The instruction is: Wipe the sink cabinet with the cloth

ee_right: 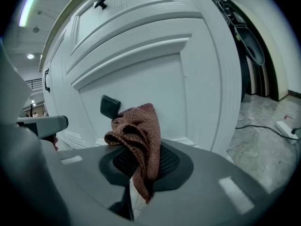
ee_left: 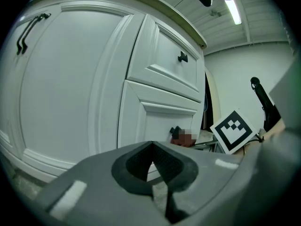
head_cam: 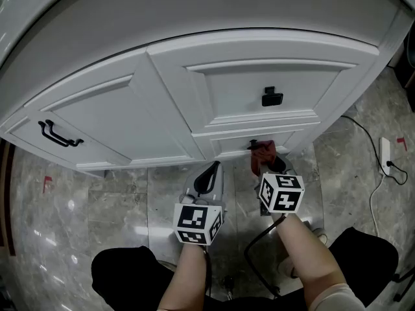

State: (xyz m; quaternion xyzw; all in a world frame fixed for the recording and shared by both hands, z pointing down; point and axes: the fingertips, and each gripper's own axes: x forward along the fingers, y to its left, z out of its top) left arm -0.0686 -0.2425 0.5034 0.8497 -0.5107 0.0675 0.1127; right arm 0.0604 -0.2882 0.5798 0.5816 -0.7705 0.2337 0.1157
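At sink cabinet (head_cam: 130, 122), cloth (ee_right: 138, 131) in right hand-held gripper (ee_right: 139, 169)

No readable text, label or number shows anywhere.

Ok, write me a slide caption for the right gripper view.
Right gripper, jaws shut on a crumpled reddish-brown knitted cloth, before the white panelled sink cabinet and its black knob.

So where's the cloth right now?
The reddish-brown cloth sits between the jaws of the right gripper, right by the small black knob on the cabinet's lower panel, right of centre in the head view.
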